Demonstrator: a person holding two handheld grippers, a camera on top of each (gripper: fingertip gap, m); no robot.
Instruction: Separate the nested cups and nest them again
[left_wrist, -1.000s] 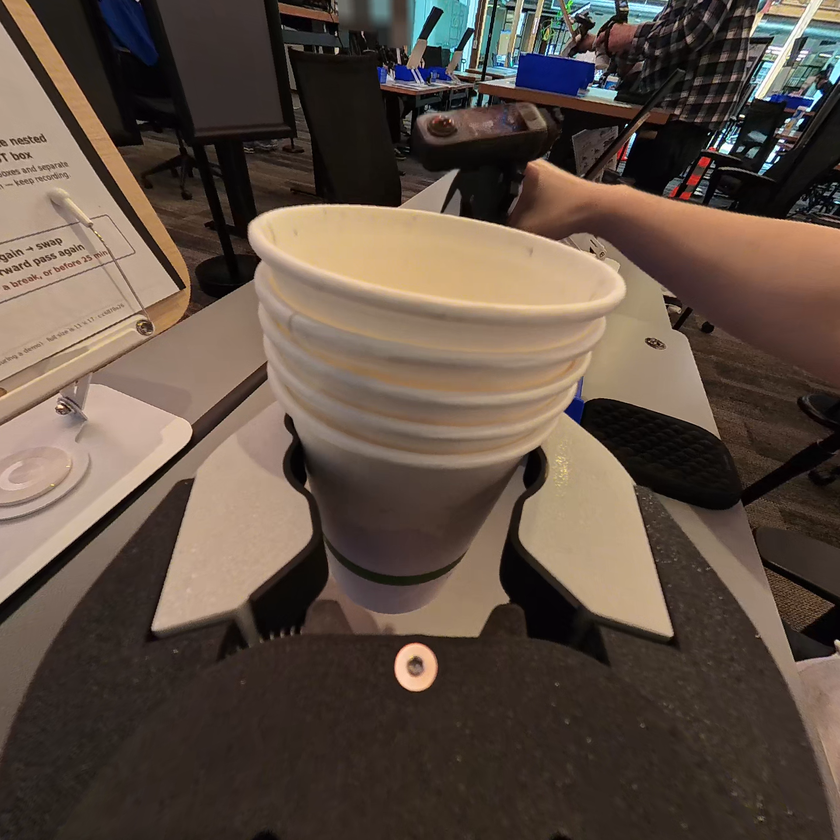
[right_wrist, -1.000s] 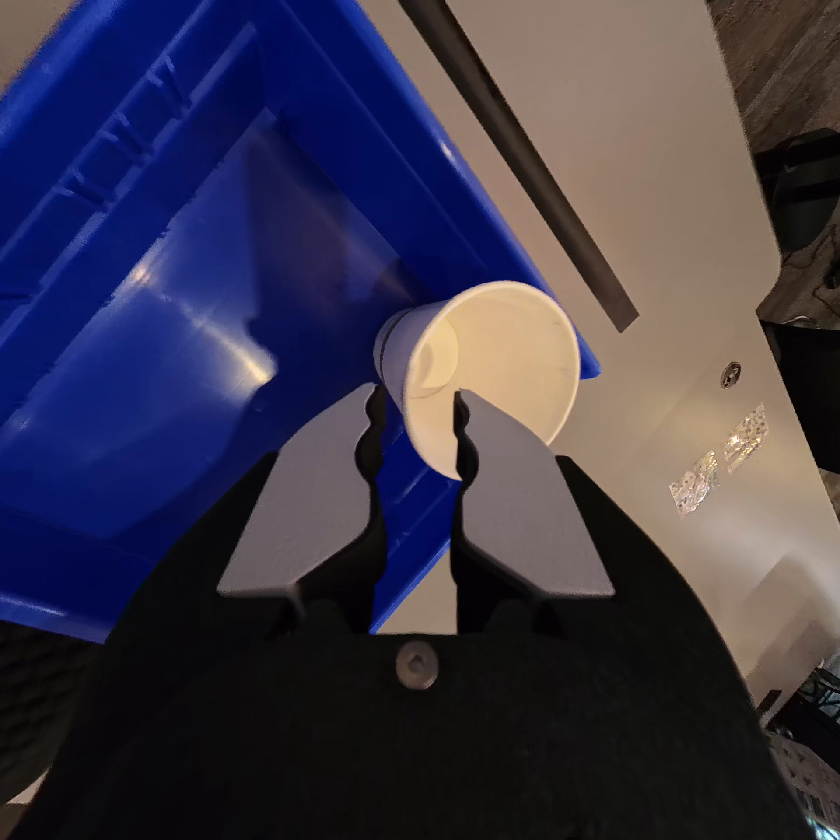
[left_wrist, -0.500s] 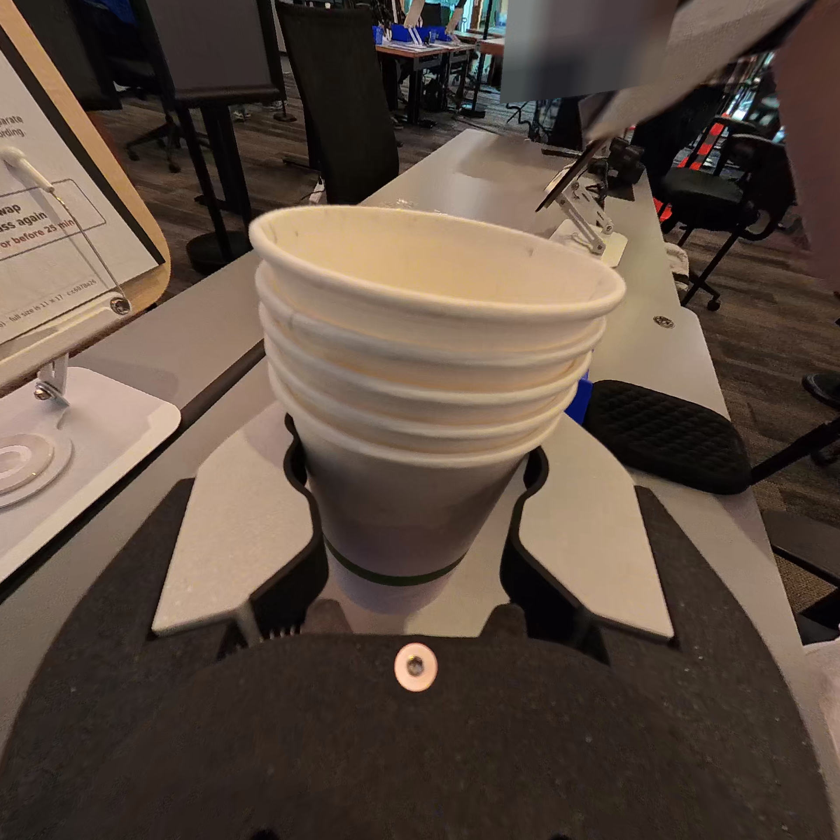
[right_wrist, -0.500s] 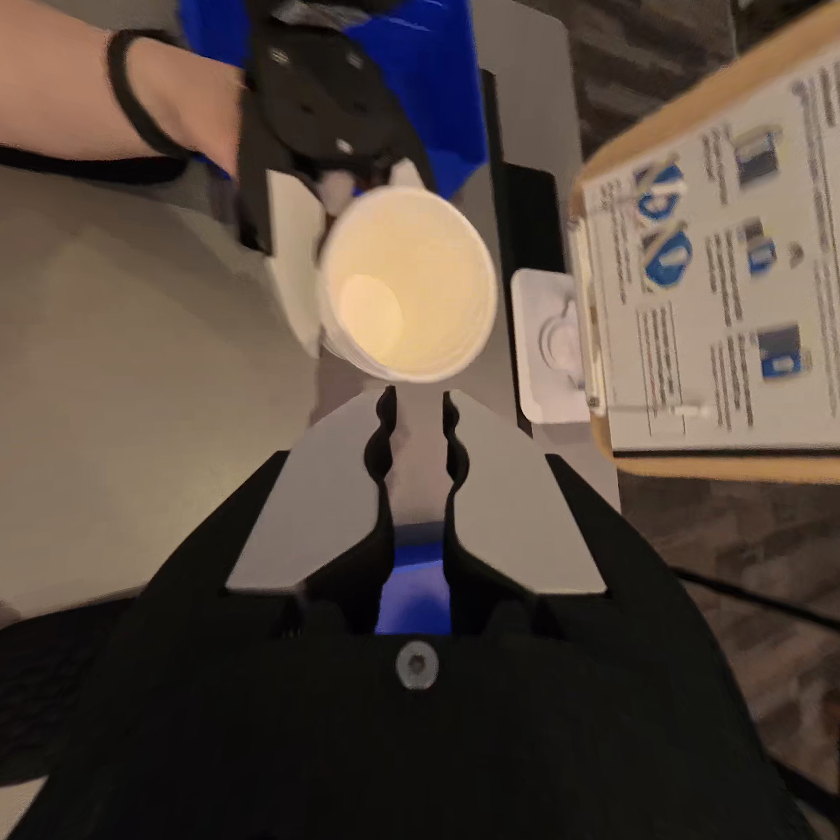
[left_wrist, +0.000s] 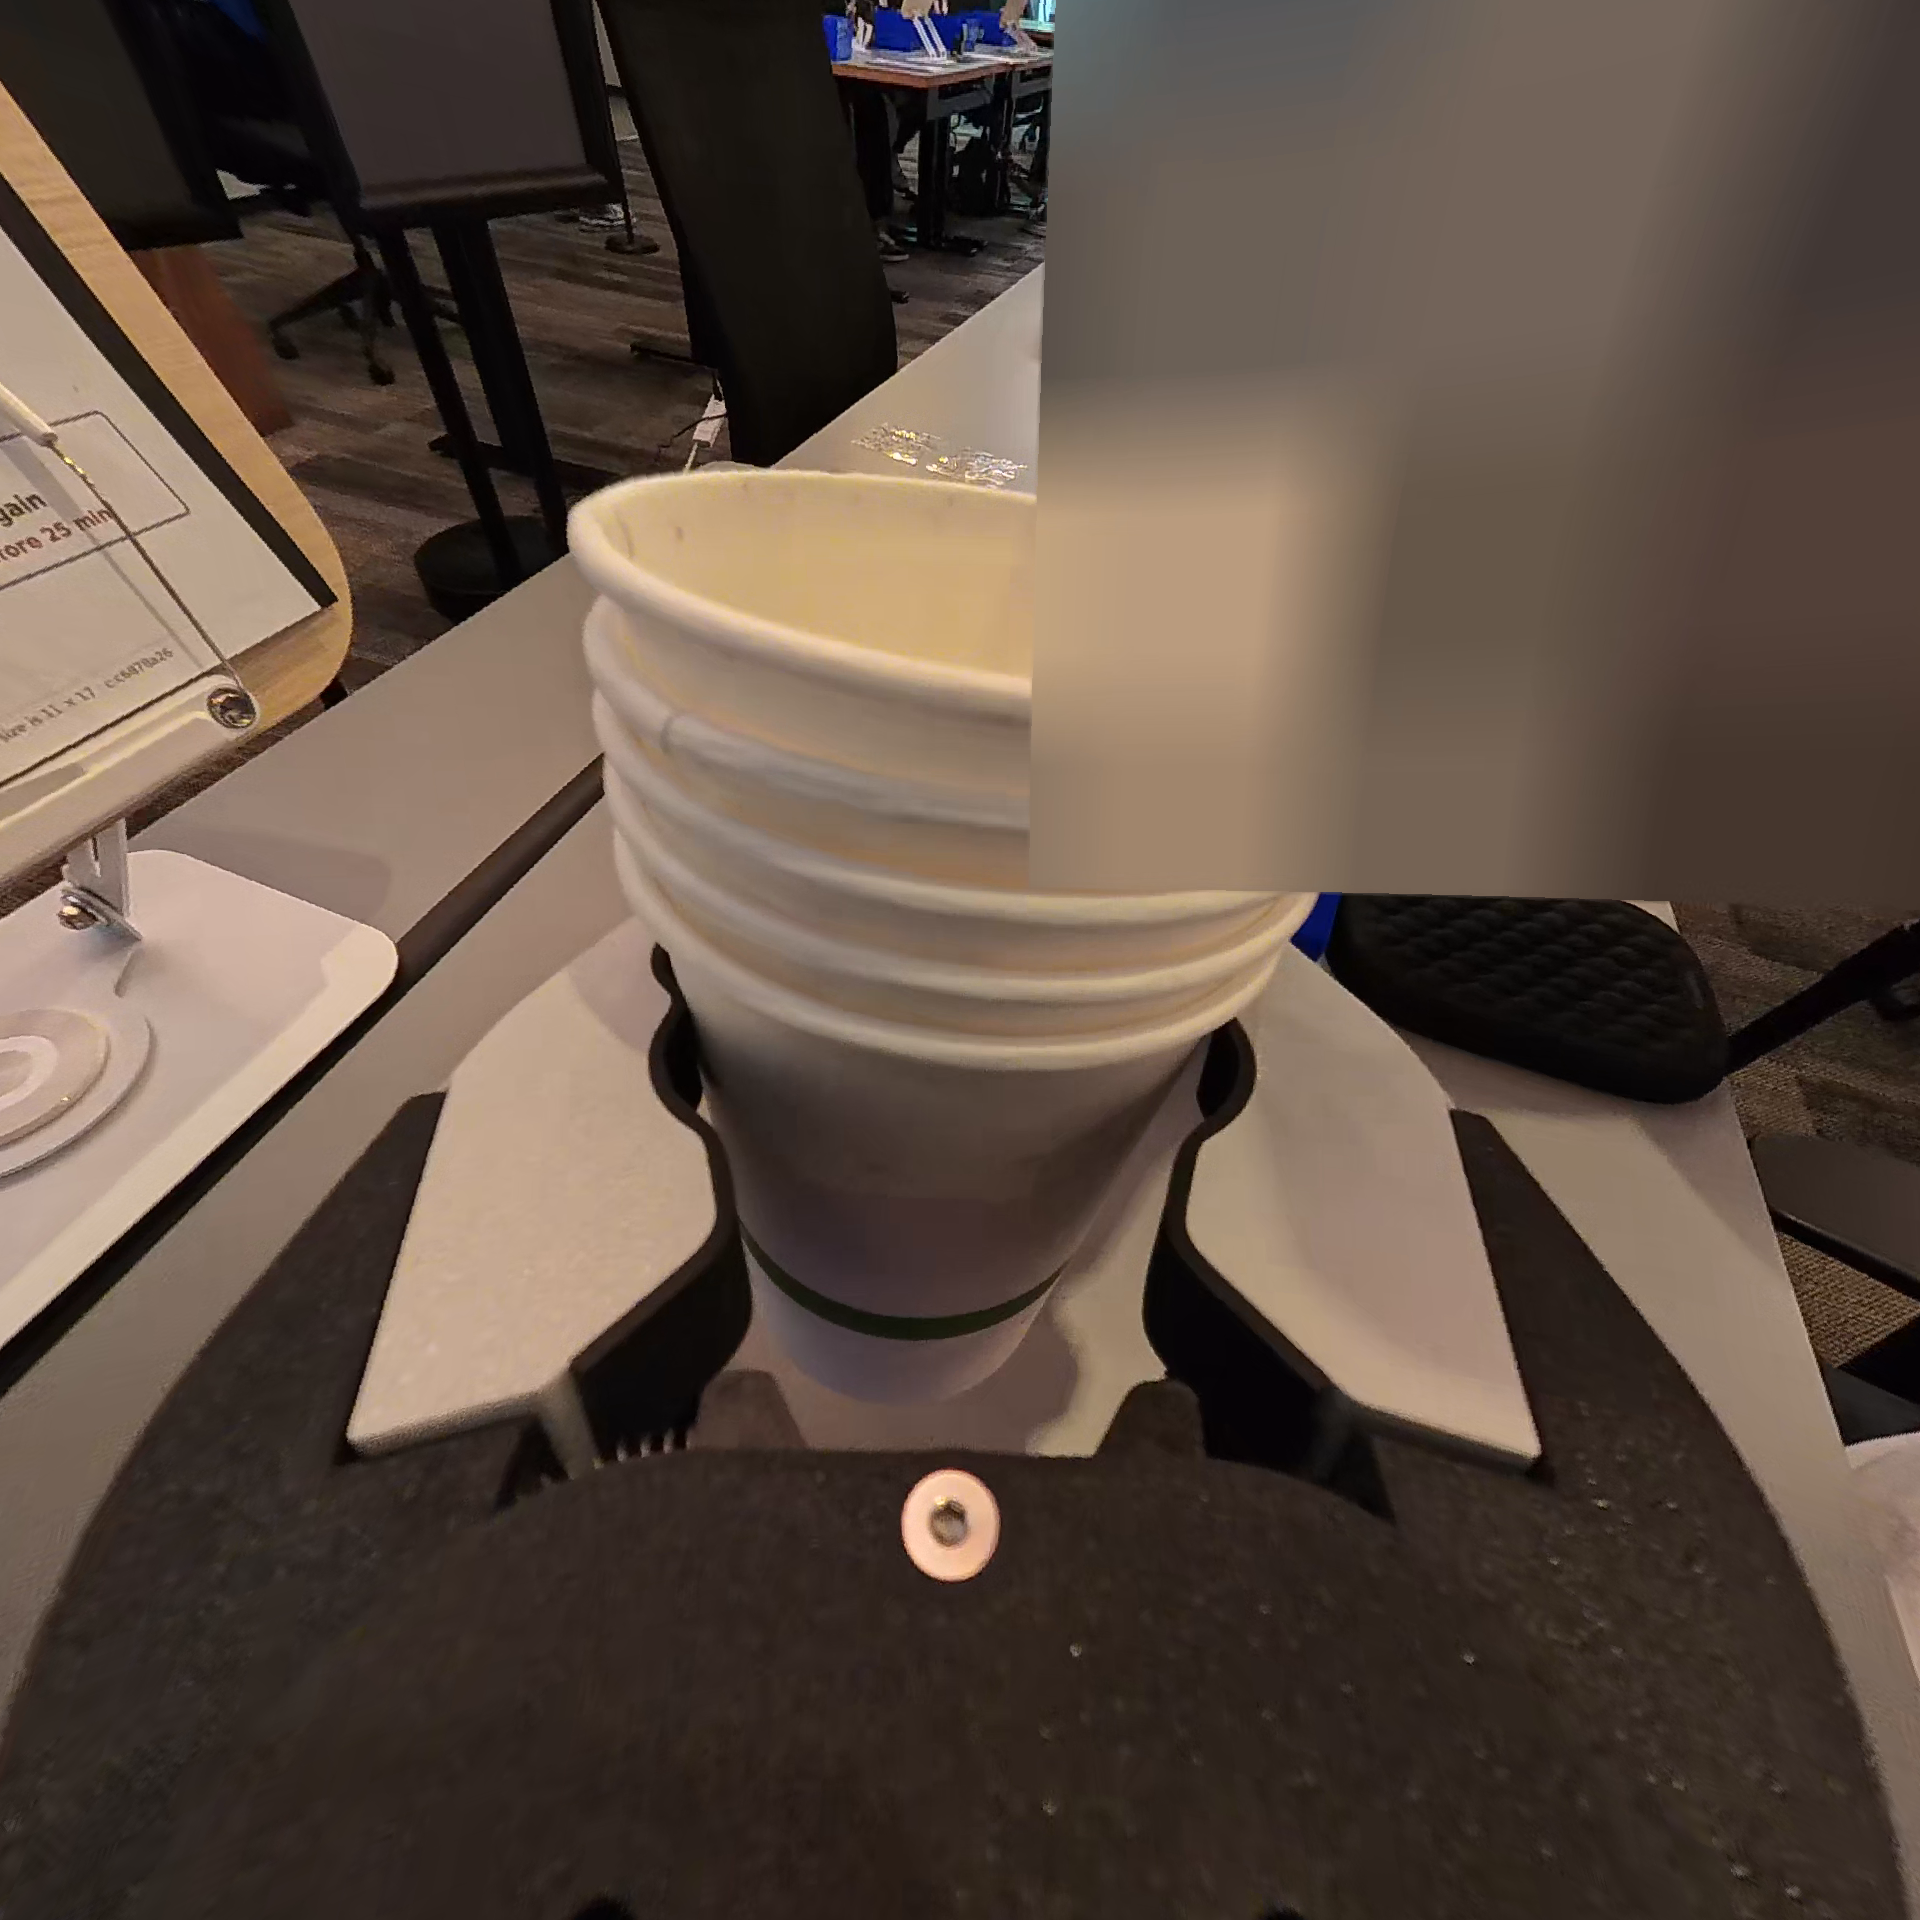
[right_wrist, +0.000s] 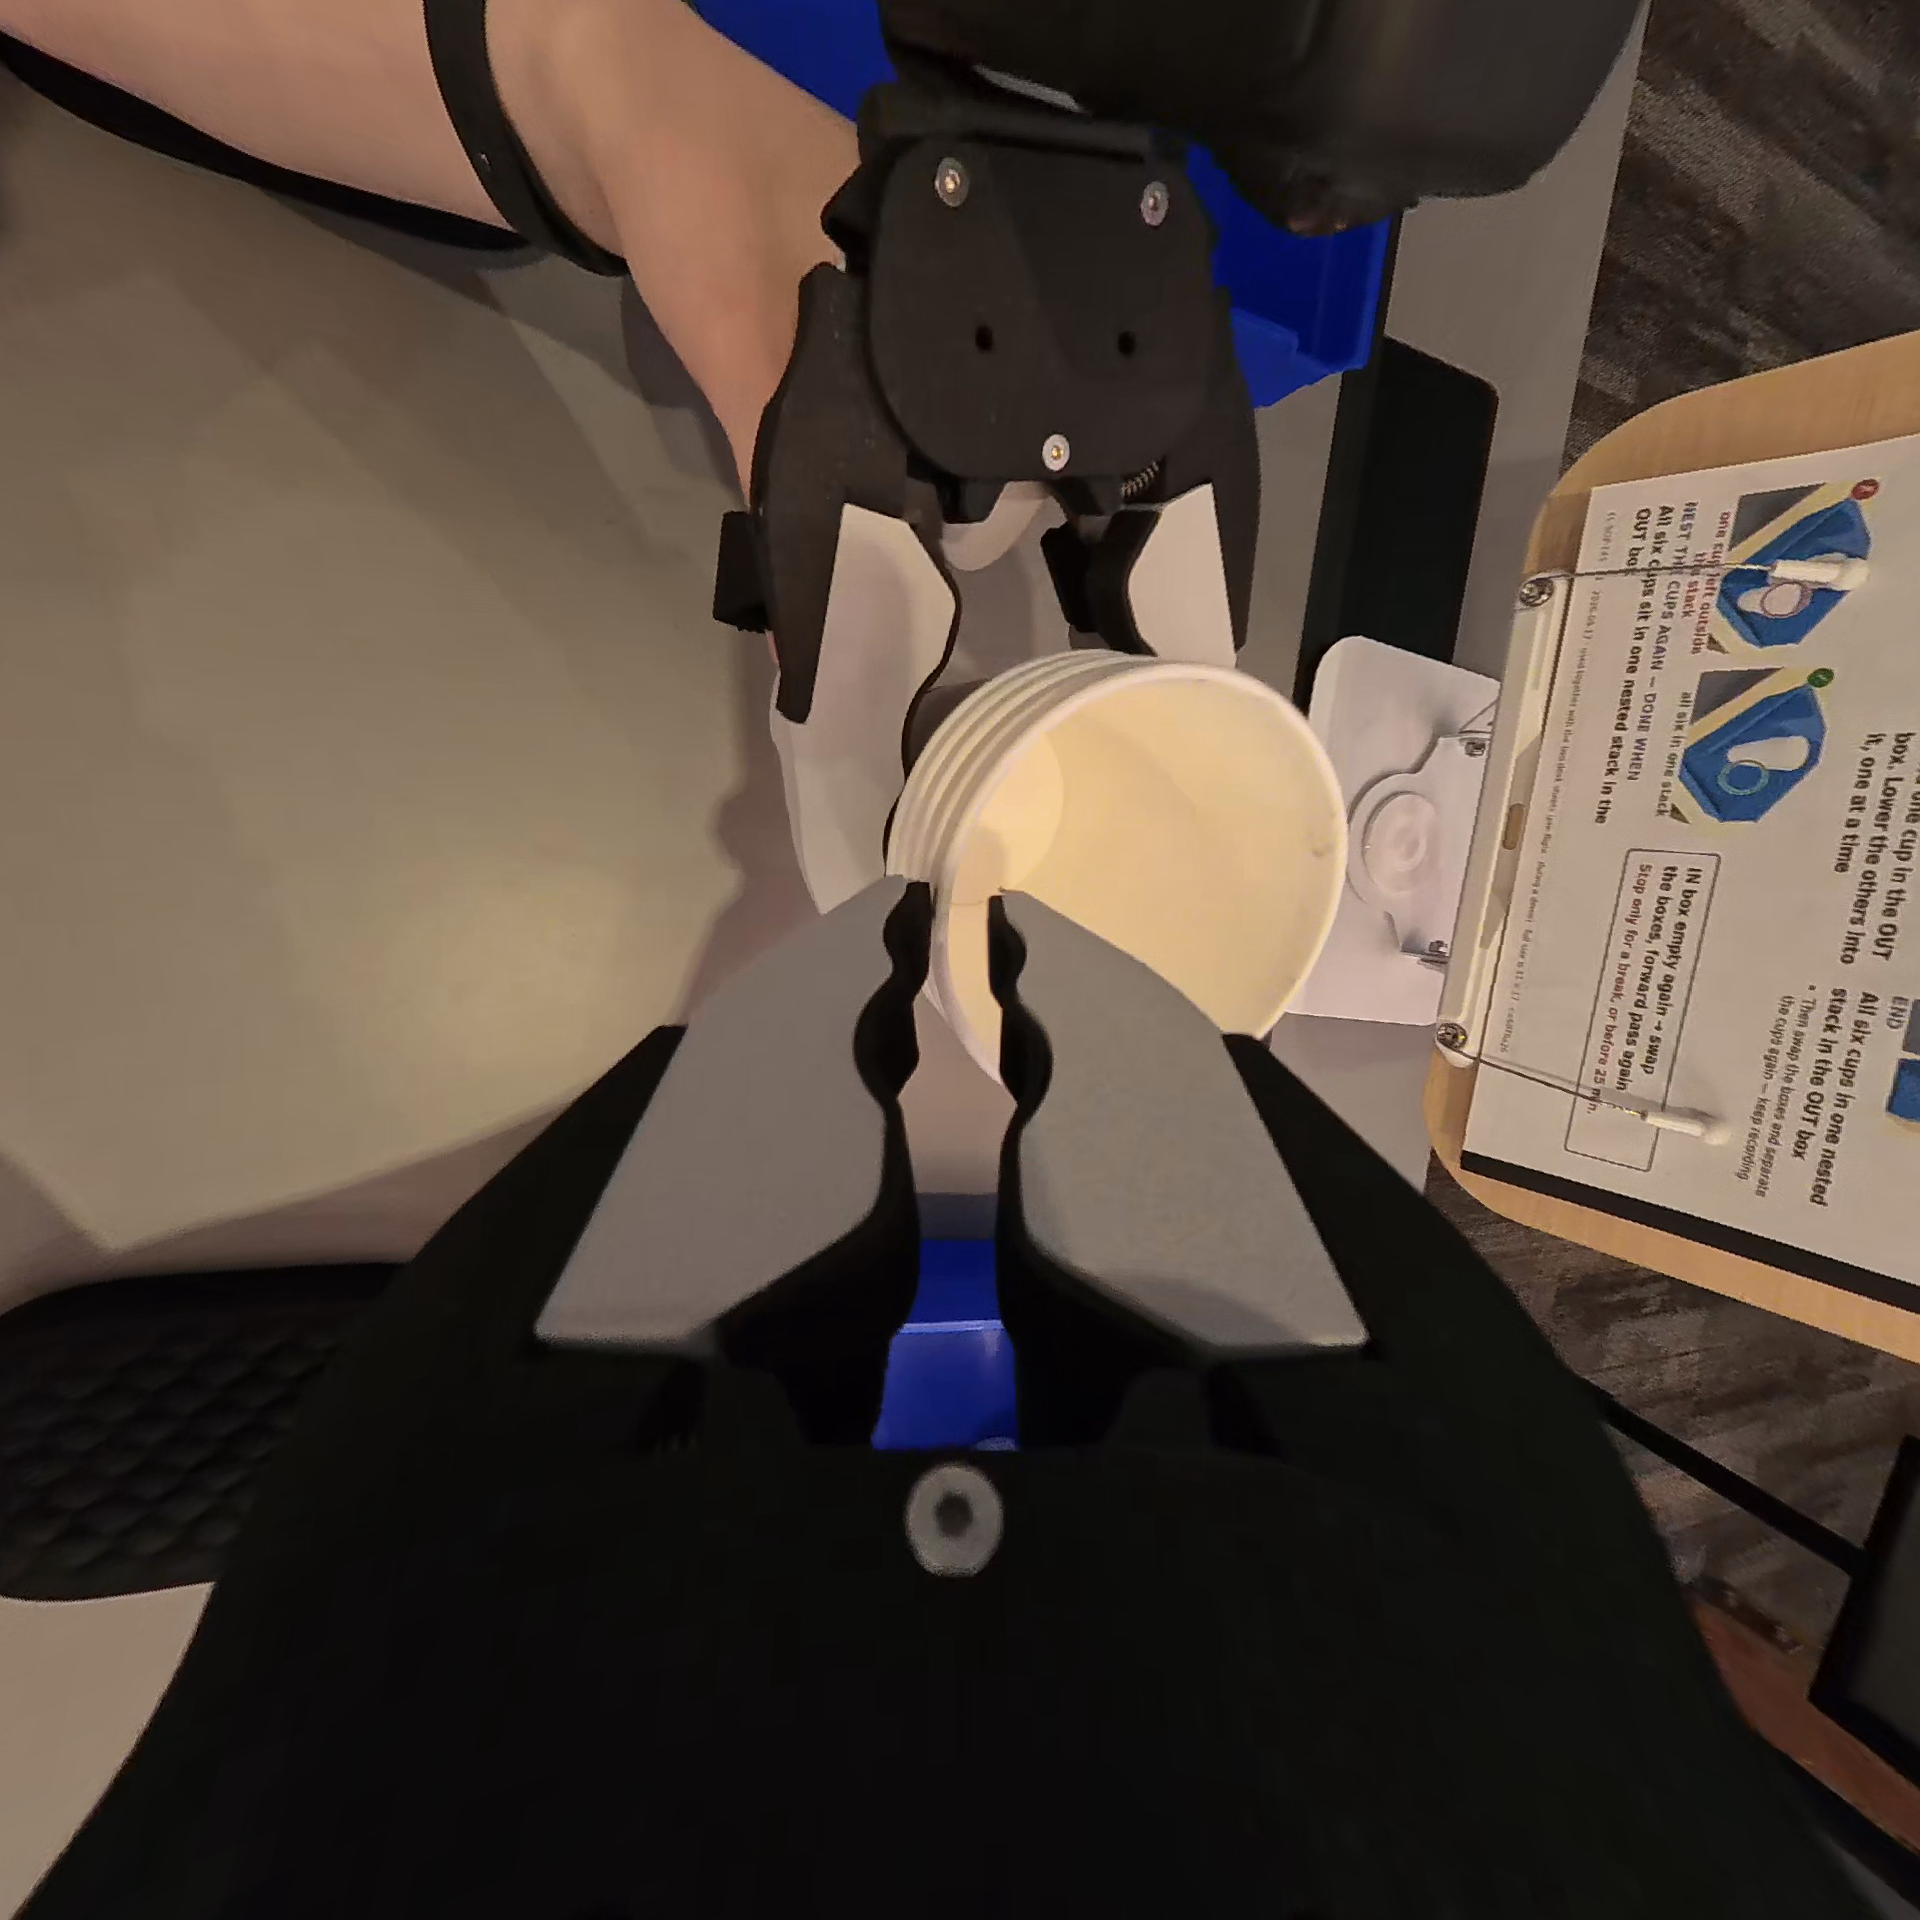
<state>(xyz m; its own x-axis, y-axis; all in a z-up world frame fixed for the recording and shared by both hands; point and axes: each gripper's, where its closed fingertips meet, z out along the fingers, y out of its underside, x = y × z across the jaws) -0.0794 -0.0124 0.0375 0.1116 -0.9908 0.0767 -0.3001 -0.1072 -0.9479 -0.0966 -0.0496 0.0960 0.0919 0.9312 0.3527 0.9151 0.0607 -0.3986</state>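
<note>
A stack of several nested white paper cups stands upright in my left gripper, which is shut on the lowest cup's wall above its green band. A blurred patch hides the stack's upper right. In the right wrist view I look down into the stack, held from the far side by the left gripper. My right gripper is at the near rim of the top cup. One finger is outside the wall and one inside, and they are closed on it.
A blue bin lies beyond the left gripper and another blue bin shows under my right fingers. An instruction board on a white stand is to the right. A black pad lies on the grey table.
My right gripper let go of a single cup over the blue bin, swung to the stack and closed on the top cup's rim. The left gripper kept hold of the stack.
</note>
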